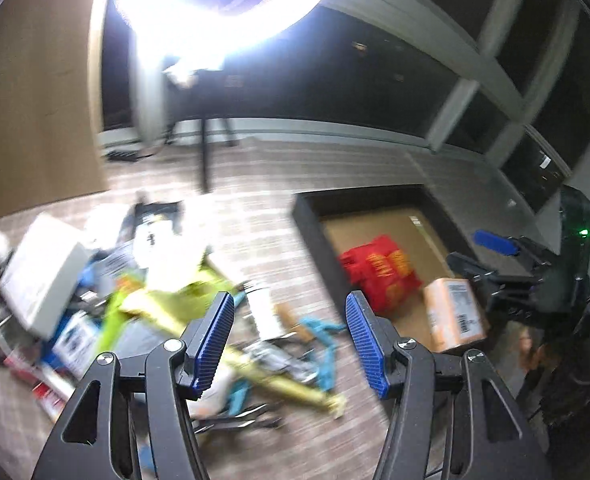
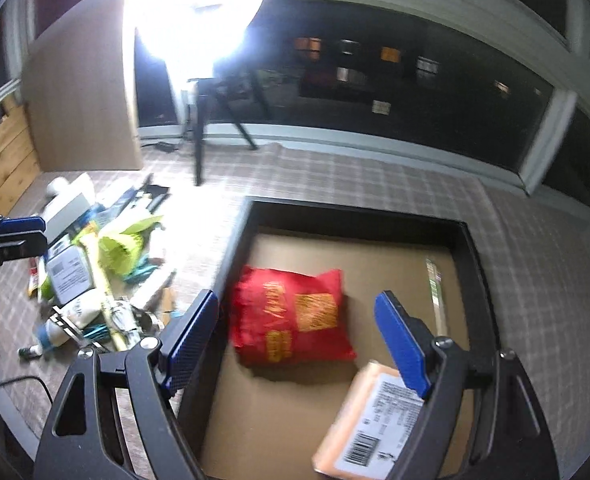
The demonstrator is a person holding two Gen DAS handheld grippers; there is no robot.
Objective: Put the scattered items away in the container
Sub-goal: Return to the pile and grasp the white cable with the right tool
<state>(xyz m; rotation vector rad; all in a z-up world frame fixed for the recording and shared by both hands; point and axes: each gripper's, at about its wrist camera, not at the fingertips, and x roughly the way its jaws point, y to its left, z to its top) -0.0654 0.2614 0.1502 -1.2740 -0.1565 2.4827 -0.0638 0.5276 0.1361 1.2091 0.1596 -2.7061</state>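
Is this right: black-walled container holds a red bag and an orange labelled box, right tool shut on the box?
Not quite. The right wrist view shows the right tool open and empty above the black-walled container. The red bag and orange labelled box do lie inside.

Left gripper (image 1: pixel 289 340) tilted steeply down, jaws wide apart w/ nothing btwn them. Right gripper (image 2: pixel 299 344) at same downward tilt, jaws spread wider, also empty. Both held side by side, close together, blue pads facing in.
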